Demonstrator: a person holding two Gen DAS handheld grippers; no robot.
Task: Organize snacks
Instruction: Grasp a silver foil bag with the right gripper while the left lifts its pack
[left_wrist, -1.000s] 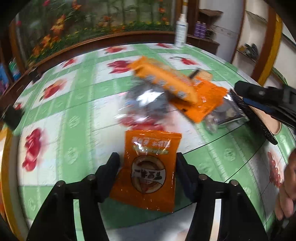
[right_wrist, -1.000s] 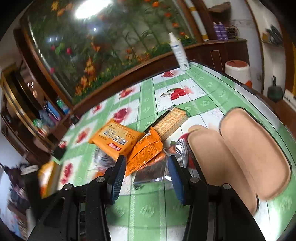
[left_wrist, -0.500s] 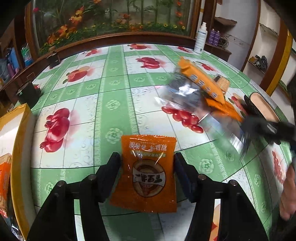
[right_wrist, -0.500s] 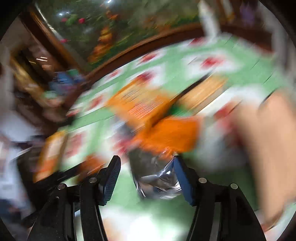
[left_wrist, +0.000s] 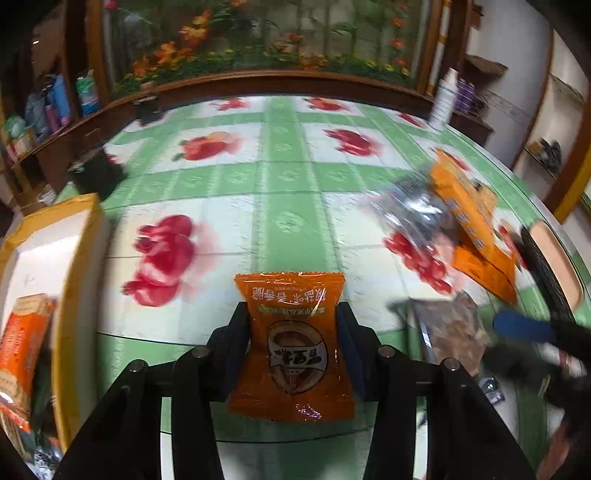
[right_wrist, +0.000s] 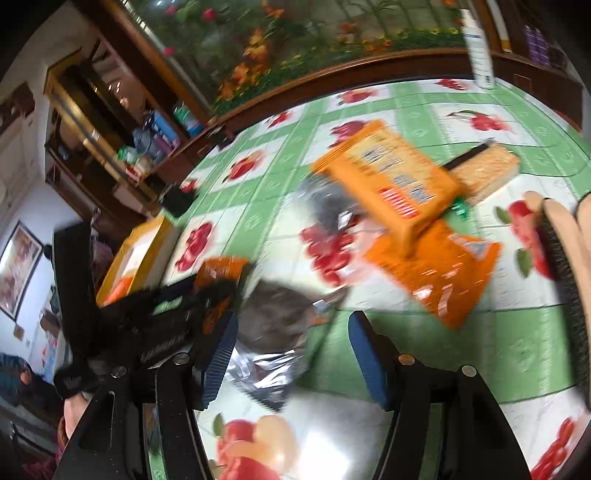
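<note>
The orange packet (left_wrist: 293, 347) is pinched by the closing left gripper (left_wrist: 293, 350) above the table (left_wrist: 291, 192), while a foil pouch (right_wrist: 271, 332) is straddled, ungripped, by the right gripper's (right_wrist: 291, 354) parted jaws (2 snacks in play), so the pouch could be missed or the packet dropped short of the box (left_wrist: 79, 258).

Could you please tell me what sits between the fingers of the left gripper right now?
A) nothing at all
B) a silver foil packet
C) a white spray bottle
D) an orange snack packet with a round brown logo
D: in the left wrist view, the orange snack packet stands between the closing jaws of the left gripper.
</note>
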